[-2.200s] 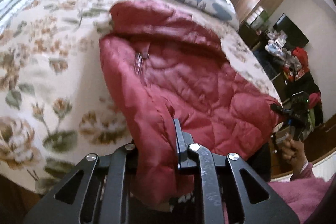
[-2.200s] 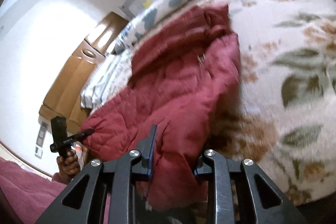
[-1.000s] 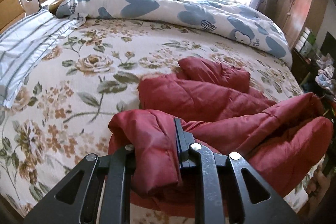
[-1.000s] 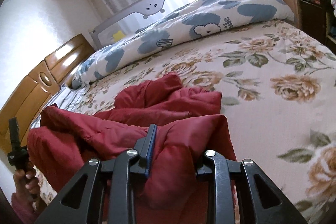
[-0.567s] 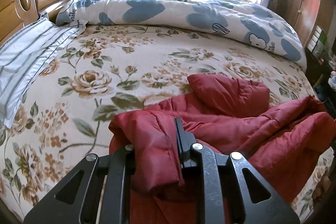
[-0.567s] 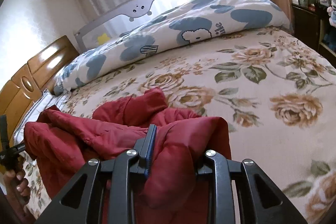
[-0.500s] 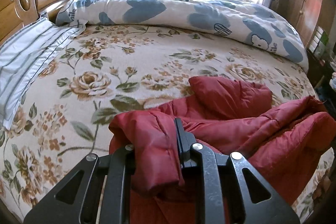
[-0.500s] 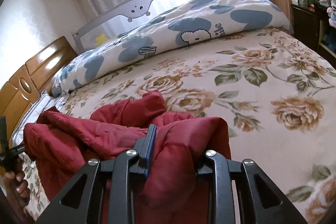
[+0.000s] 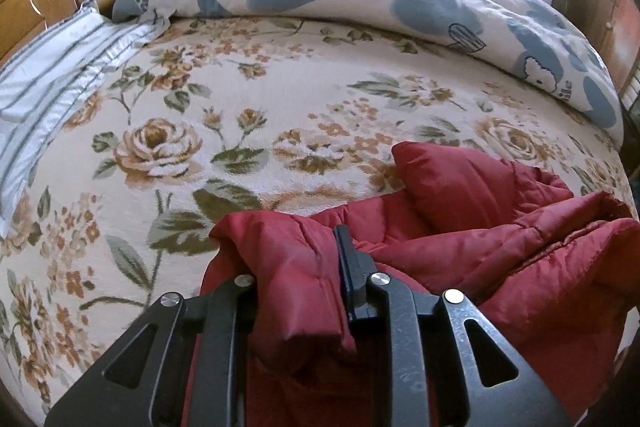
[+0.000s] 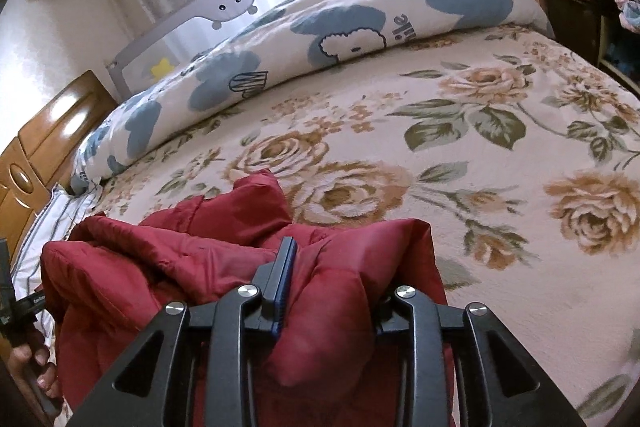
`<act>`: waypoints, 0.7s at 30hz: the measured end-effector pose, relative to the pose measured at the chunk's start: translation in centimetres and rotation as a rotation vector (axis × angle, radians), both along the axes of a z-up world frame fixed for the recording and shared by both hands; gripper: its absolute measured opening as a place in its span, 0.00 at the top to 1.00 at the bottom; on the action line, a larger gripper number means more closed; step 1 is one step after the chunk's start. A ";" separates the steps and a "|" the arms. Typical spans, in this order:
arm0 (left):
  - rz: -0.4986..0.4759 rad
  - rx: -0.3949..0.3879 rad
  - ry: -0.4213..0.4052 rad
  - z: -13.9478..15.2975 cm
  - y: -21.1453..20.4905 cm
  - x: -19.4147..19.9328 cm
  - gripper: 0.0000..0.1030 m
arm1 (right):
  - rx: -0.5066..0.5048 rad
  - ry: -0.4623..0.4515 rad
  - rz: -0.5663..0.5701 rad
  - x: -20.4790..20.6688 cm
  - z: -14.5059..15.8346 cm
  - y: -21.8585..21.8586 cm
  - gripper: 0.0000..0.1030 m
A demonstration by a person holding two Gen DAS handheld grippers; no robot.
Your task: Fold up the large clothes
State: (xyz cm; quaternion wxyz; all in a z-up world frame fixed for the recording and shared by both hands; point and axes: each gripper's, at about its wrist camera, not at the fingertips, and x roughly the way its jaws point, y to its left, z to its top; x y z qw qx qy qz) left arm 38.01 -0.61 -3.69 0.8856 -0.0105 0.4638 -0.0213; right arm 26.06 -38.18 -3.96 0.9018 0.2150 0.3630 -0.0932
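Both grippers, left gripper (image 9: 298, 267) and right gripper (image 10: 334, 283), jaws opening, still pinch the padded red quilted jacket (image 9: 500, 239); first fold laid over, squaring left.

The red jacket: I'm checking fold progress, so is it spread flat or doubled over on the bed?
Doubled over, loosely. The red jacket lies bunched in puffy layers on the floral bedspread, one edge between each gripper's opening jaws.

Jacket (image 9: 500, 259) hem cut off btm.
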 end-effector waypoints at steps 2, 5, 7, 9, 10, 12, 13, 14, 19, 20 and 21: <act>0.008 -0.008 0.022 -0.6 0.1 0.8 0.78 | -0.002 0.010 0.005 0.9 -0.3 -0.1 0.70; 0.022 -0.018 0.063 -1.7 0.3 2.0 0.77 | -0.001 0.028 0.009 2.2 -0.9 -0.2 0.70; 0.035 -0.031 0.072 -1.9 0.5 2.4 0.76 | -0.002 0.044 0.010 3.3 -1.4 -0.2 0.70; 0.041 -0.032 0.076 -2.1 0.6 2.6 0.76 | -0.009 0.056 0.012 4.1 -1.6 -0.1 0.70; 0.043 -0.033 0.076 -2.1 0.6 2.7 0.76 | -0.009 0.063 0.013 4.5 -1.9 -0.1 0.70; 0.044 -0.038 0.076 -2.2 0.7 2.8 0.75 | 0.008 0.074 0.010 5.2 -2.5 -0.3 0.70; 0.044 -0.043 0.075 -2.2 0.8 2.8 0.75 | 0.013 0.077 0.009 5.4 -2.7 -0.4 0.70; 0.038 -0.044 0.074 -1.9 0.9 2.6 0.75 | 0.021 0.082 0.008 5.6 -2.9 -0.6 0.70; 0.010 0.022 -0.023 1.2 1.4 -0.8 0.43 | 0.001 0.094 0.015 6.3 -3.5 -0.2 0.70; 0.010 0.033 -0.047 1.9 1.8 -1.7 0.39 | -0.001 0.096 0.014 6.3 -3.6 -0.1 0.70; 0.002 0.025 -0.069 2.6 2.1 -2.6 0.37 | 0.000 0.095 0.011 6.3 -3.7 -0.2 0.70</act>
